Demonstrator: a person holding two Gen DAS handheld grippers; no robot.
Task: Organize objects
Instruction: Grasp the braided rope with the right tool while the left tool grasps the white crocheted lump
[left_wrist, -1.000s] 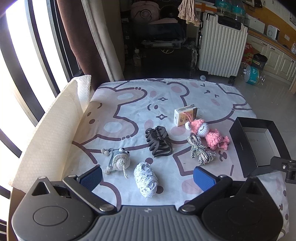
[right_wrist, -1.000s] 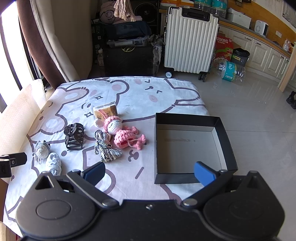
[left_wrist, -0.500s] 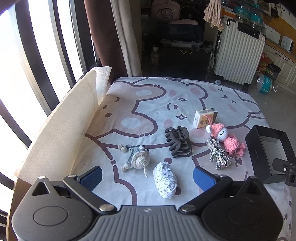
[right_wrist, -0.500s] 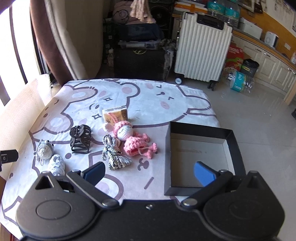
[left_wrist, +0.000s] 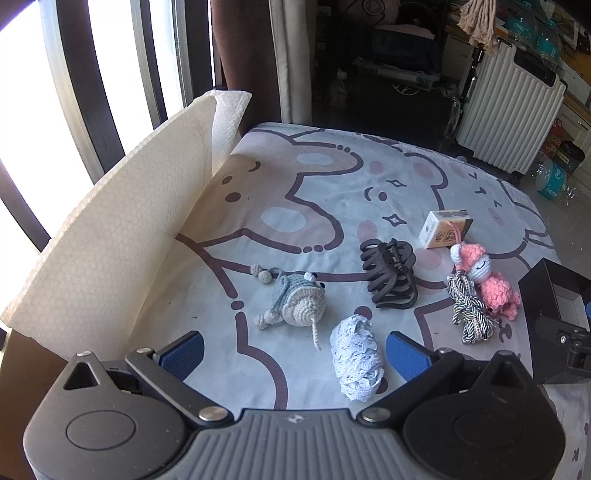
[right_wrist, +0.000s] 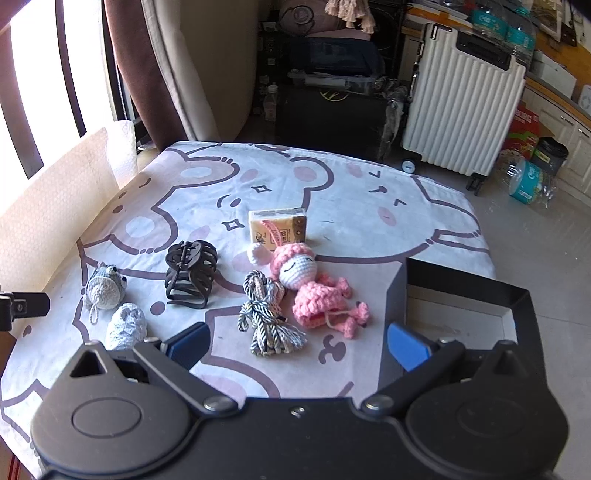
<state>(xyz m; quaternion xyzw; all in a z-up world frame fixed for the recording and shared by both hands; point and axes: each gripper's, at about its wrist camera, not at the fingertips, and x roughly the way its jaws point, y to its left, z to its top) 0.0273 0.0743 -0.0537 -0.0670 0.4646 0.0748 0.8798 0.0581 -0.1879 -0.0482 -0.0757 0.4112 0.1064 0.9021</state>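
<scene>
Six small things lie loose on the counter beside the empty black box (right_wrist: 458, 280) at its right edge; nothing is packed yet. Both grippers, left (left_wrist: 293, 350) and right (right_wrist: 299, 341), hover with fingers wide and empty. The next move looks like closing on the nearest piece, the hair claw (left_wrist: 389, 273), striped cord (right_wrist: 264, 314) or pale bundle (left_wrist: 356, 356).

Far half of the bear-print cloth (right_wrist: 332, 177): bare, open to approach. Left edge: upright paper-towel sheet (left_wrist: 122, 229) walls off that side. Near centre: black hair claw (left_wrist: 389, 273), crocheted snail (left_wrist: 295, 302) and pale lace bundle (left_wrist: 356, 362), set apart with passable gaps. Tightly clustered, touching: small carton (right_wrist: 277, 225), pink doll (right_wrist: 314, 288), striped cord (right_wrist: 264, 314). Right: black box (right_wrist: 458, 291), open-topped, interior free.
</scene>
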